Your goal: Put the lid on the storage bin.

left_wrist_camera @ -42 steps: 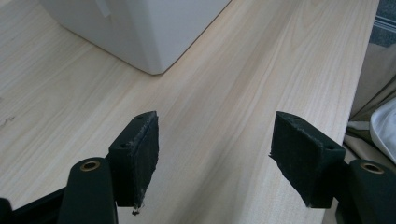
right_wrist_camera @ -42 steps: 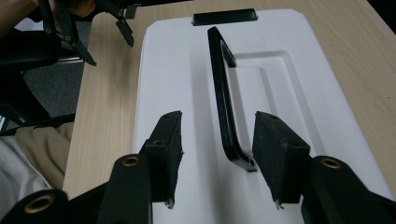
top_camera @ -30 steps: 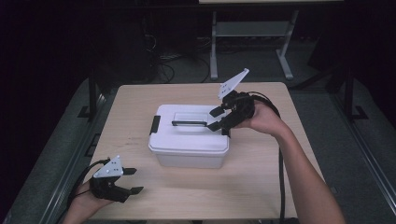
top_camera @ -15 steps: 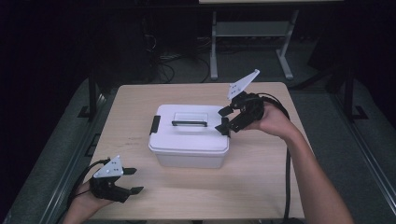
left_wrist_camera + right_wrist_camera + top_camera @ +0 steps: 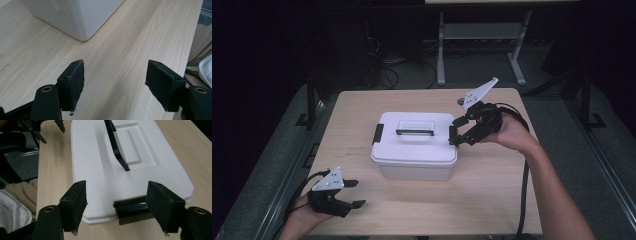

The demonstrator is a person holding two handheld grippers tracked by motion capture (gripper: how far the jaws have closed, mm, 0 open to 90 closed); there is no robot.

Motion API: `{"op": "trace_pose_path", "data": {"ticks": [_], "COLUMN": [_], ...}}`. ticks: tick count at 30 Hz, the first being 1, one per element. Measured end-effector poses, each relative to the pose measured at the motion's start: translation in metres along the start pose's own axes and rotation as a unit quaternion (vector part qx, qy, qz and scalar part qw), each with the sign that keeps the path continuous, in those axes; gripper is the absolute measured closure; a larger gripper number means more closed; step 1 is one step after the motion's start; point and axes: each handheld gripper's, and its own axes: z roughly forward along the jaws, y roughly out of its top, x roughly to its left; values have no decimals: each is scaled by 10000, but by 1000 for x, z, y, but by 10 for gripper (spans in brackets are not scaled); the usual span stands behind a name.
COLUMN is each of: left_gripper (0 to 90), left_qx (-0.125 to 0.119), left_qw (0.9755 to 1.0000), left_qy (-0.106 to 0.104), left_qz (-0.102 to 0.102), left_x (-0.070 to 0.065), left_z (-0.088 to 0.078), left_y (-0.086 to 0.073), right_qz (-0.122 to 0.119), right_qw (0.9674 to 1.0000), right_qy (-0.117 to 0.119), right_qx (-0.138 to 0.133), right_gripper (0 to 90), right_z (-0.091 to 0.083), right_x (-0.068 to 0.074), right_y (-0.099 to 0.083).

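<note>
Our right gripper (image 5: 117, 206), jaws just opening and released, straddles the box's (image 5: 414, 145) latch (image 5: 131, 208); next, unclip it.

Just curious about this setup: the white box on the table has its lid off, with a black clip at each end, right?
Not quite. The lid is on the white box, as the high view shows. The black clips at each end are there.

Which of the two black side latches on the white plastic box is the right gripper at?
The black latch on the box's right end: the right gripper has open jaws either side of it. The left-end latch sits apart, unattended.
</note>
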Motion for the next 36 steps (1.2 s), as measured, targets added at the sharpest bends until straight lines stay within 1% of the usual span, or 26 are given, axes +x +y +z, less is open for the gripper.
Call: {"op": "trace_pose_path", "data": {"ticks": [1, 10, 15, 18, 20, 23, 24, 26, 28, 29, 30, 32, 36], "left_gripper": [310, 311, 310, 310, 311, 311, 310, 311, 311, 311, 311, 311, 311], "left_qx": [1, -14, -25, -41, -34, -48, -47, -18, -29, -38, -37, -34, 18], "left_qw": [10000, 10000, 10000, 10000, 10000, 10000, 10000, 10000, 10000, 10000, 10000, 10000, 10000], "left_qy": [3, 42, 47, 52, 49, 50, 56, 49, 42, 46, 53, 57, 52], "left_qz": [-6, 5, -8, -10, 7, -6, -6, -12, -19, -44, -52, -49, -29], "left_x": [0, 0, 0, 0, 0, 0, 0, 1, 1, 1, 2, 2, 1], "left_z": [0, -2, -2, -2, -3, -3, -3, -2, -2, -2, -3, -3, -1], "left_y": [0, 0, 0, 0, 0, 0, 0, 0, 0, -1, -1, -1, 0], "right_qz": [-17, 29, 3, 69, 106, 148, 199, 194, 216, 216, 248, 260, 320], "right_qw": [10000, 10000, 9999, 9999, 9999, 9999, 9998, 9998, 9998, 9998, 9997, 9997, 9995], "right_qy": [34, -1, -71, -77, -47, -13, -15, -6, -23, -23, -46, -7, -10], "right_qx": [-1, 77, 71, 67, -2, 21, 38, 32, 12, 12, 61, -10, -7], "right_gripper": [323, 322, 311, 310, 310, 311, 310, 310, 310, 310, 307, 307, 307], "right_z": [0, -3, -7, -8, -7, -5, -2, -2, 0, 0, 0, 0, 0], "right_x": [0, 2, 3, 4, 3, 3, 3, 3, 2, 2, 2, 2, 3], "right_y": [0, -3, -7, -9, -15, -19, -23, -25, -32, -32, -33, -37, -46]}}
